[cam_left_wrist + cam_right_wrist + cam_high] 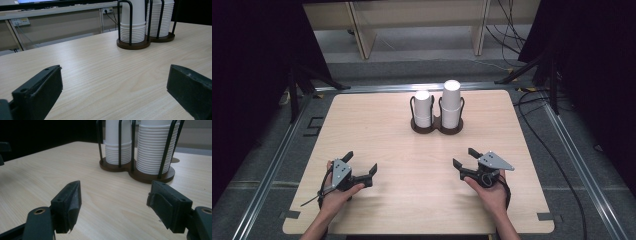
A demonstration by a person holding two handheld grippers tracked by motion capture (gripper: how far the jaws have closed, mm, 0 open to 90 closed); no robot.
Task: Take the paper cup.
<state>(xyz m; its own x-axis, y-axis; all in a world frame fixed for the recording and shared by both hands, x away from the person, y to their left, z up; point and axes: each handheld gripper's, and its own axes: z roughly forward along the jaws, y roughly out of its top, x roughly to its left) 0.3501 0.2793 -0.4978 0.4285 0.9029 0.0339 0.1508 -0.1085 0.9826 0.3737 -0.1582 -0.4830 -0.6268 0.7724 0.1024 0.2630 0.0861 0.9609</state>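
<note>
Paper cup stacks (451, 102) stand in a double wire holder (436, 126) near the table's (362, 125) far edge. Left gripper (360, 169) and right gripper (464, 158), jaws spread, empty, near front edge; approach the taller stack's top level, squeezing gently.

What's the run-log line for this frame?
left hand-held gripper: open, low over table, empty | right hand-held gripper: open, empty | cup stacks in holder: untouched, right stack taller
</note>
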